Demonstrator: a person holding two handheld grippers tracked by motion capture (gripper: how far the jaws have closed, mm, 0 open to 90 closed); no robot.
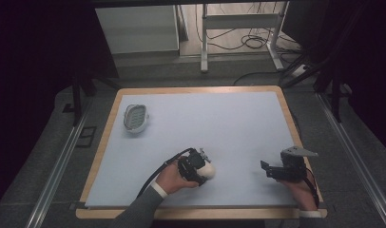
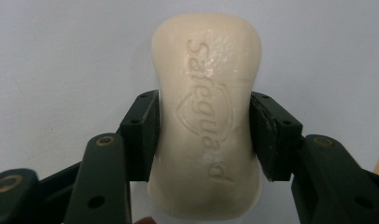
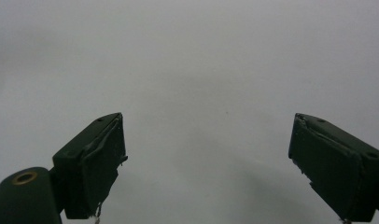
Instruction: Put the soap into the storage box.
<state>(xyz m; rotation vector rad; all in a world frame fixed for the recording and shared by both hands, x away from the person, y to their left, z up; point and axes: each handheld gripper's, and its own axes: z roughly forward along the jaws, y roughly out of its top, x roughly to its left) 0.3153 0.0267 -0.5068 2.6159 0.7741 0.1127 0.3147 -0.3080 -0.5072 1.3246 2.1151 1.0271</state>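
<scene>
A cream bar of soap (image 2: 206, 116) stamped "safeguard" sits between the jaws of my left gripper (image 2: 204, 135), which is shut on its waist. In the high view that soap (image 1: 208, 170) pokes out to the right of the left gripper (image 1: 205, 169), low over the pale blue mat near the front middle. A white soap dish with a ridged grey insert (image 1: 135, 117) lies at the mat's far left. My right gripper (image 1: 265, 168) rests at the front right, and the right gripper view shows it (image 3: 206, 163) open with bare mat between its fingers.
The pale blue mat (image 1: 229, 123) covers a table with a wooden border (image 1: 105, 137). Beyond the far edge stand a white metal frame (image 1: 238, 28) and loose cables (image 1: 255, 42) on the floor. Dark drapes flank both sides.
</scene>
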